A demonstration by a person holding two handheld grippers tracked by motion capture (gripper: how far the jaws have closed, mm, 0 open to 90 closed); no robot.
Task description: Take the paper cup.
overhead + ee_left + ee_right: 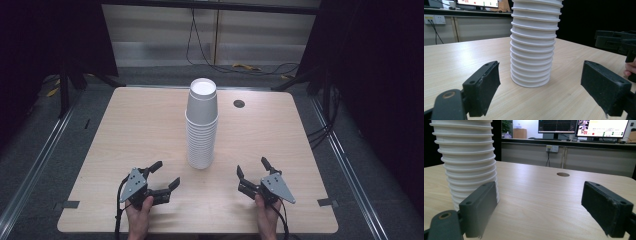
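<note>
At the middle of the table [125,130], a tall stack of white paper cups [202,125] stands upside down, rims downward, bases up, the topmost cup sitting noticeably proud of the rest. Left gripper [163,175] rests on the near edge to the stack's left, jaws spread wide, nothing between them; right gripper [251,167] mirrors it on the other side, equally wide and empty. Both sit apart from the stack, not touching. In the left gripper view the stack [533,47] stands dead ahead between the pads; in the right gripper view it sits off to the left [467,162], partly behind the near pad. A small dark grommet hole [239,103] lies beyond the stack on the right. Handling judgement: the cups look very light, thin-walled, easily crushed or dented by a hard squeeze; the nested column is tall and narrow, likely to topple if nudged low or pushed sideways. Waxy paper may slip. Best hold seems to be the top cup's wall, well above the next rim, gently pinched, while the other gripper steadies the column lower down across its rolled rims, where the wall is stiffest.
</note>
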